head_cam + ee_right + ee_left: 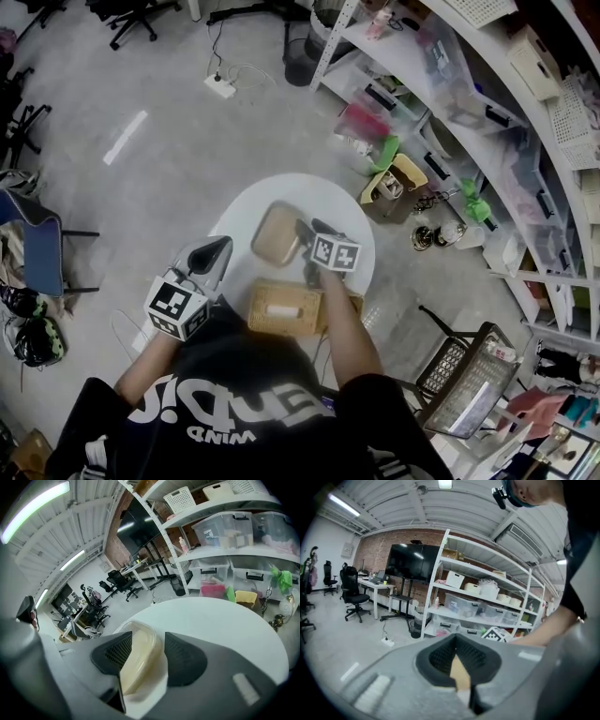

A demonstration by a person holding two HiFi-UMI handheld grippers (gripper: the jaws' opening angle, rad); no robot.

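Observation:
A shallow tan container with a clear lid point(277, 234) lies on the round white table point(244, 202). My right gripper point(307, 232) is at the container's right edge, jaws open. In the right gripper view the container point(138, 660) shows in the gap of that gripper point(149, 637), its rim close to the left pad, with the table point(211, 620) beyond. My left gripper point(220, 246) hangs off the table's left edge, shut and empty. In its own view the left gripper point(457, 641) points at the shelves. A woven tissue box point(281, 309) sits at the table's near edge.
White shelving point(487, 103) with clear bins curves along the right. A yellow open box point(394, 183) and small items sit on the floor beside it. A wire basket point(464, 375) stands at the lower right, a blue chair point(37, 239) at the left, and a power strip point(220, 86) on the far floor.

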